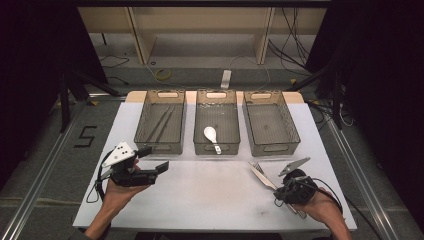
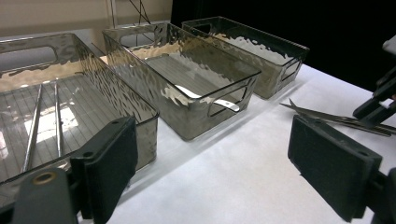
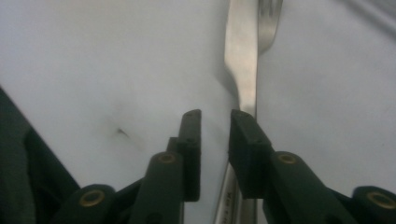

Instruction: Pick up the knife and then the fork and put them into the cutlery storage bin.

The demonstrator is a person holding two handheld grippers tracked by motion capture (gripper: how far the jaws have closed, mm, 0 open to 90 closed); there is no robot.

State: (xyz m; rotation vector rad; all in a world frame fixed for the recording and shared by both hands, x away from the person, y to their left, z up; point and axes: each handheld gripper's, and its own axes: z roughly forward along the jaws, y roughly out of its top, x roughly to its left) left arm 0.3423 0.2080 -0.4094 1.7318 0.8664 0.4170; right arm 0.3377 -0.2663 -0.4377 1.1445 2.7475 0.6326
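A steel knife [image 3: 240, 56] and a fork [image 3: 270, 23] lie side by side on the white table [image 1: 210, 195], at the right [image 1: 261, 173]. My right gripper [image 3: 215, 121] is low over their handles, its jaws a narrow gap apart. The knife handle runs between and under them, with bare table showing in the gap. In the high view this gripper [image 1: 279, 191] points left and away. My left gripper [image 1: 157, 158] is held above the table's left side, wide open and holding nothing, its pads [image 2: 112, 163] aimed at the bins.
Three smoky clear bins stand in a row at the back. The left bin [image 1: 142, 117] holds two thin metal sticks [image 1: 161, 124]. A white spoon [image 1: 210, 134] lies in the middle bin [image 1: 197, 120]. The right bin [image 1: 295, 125] has nothing in it.
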